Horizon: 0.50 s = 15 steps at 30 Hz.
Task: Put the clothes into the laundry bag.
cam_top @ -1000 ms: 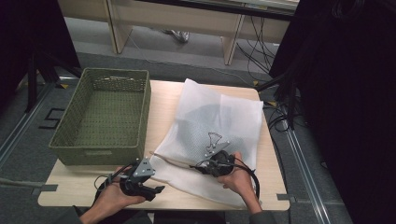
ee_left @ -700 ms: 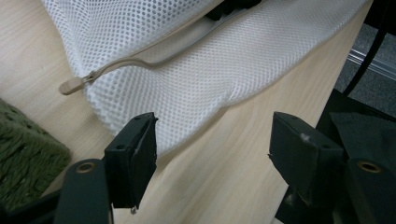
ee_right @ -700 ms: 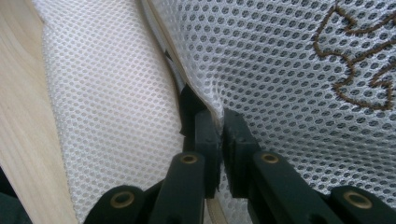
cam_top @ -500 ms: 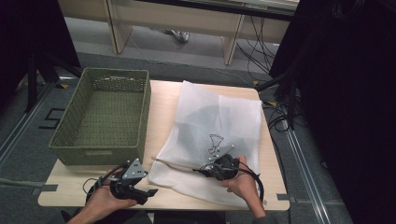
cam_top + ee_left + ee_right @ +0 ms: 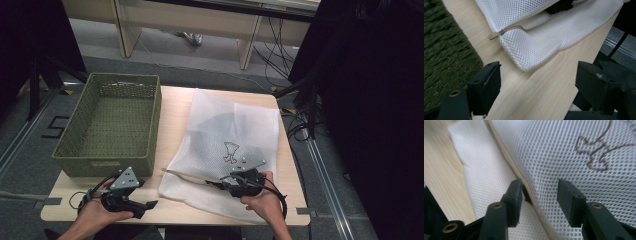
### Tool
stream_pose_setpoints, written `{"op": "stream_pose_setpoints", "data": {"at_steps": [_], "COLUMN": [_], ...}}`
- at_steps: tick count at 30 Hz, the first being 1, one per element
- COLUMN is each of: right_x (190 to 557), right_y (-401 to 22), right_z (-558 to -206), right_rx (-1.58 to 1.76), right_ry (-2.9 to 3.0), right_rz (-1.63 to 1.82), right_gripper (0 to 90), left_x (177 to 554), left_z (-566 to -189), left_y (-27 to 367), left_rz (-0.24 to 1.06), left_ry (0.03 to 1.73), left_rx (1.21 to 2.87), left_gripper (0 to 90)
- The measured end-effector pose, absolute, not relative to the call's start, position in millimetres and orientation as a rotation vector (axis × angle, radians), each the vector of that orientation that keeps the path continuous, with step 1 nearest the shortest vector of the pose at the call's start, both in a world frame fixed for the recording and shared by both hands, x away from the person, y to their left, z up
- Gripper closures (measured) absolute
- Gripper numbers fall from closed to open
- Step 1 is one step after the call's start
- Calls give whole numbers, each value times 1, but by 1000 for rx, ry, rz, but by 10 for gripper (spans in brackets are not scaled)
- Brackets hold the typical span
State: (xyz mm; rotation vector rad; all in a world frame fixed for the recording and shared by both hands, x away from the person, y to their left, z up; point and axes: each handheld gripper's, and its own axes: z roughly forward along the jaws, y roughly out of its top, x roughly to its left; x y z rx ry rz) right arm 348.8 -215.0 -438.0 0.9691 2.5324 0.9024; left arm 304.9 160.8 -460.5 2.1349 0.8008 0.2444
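A white mesh laundry bag with a small dark emblem lies flat on the wooden table. Its tan zipper runs along the near edge, and the zipper pull sits at the bag's corner. My left gripper is at the near left, apart from the bag. Its jaws have just been opening and stand open over bare wood. My right gripper rests on the bag's near edge. Its jaws have just been opening too, and they straddle the zipper seam without pressing on the mesh.
A green woven basket stands on the left half of the table, close to my left hand. Cables trail on the floor to the right. A desk's legs stand beyond the far edge.
My left gripper has slid left along the near edge, away from the bag's corner. The right gripper's jaws have parted and let go of the bag's edge, and that hand drew back slightly.
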Motion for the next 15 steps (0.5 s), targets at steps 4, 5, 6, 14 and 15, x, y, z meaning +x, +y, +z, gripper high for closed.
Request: {"op": "stream_pose_setpoints", "data": {"at_steps": [4,5,6,14,15], "right_x": [342,342,341,332,331], "right_y": [-219,-221,-221,-226,-227], "right_z": [-430,-430,-429,-425,-426], "right_rx": [1000,980,1005,1046,1043], "right_ry": [2451,2431,2420,2347,2338], "right_rz": [1001,1037,1062,1160,1162], "right_gripper": [472,459,455,410,405], "left_x": [303,303,303,302,300], "left_z": [-459,-459,-458,-455,-455], "left_y": [166,167,169,180,181], "left_rz": [235,231,243,265,263], "left_ry": [802,803,789,772,791], "left_rx": [2093,2082,2093,2066,2060], "left_gripper": [172,170,169,172,172]}}
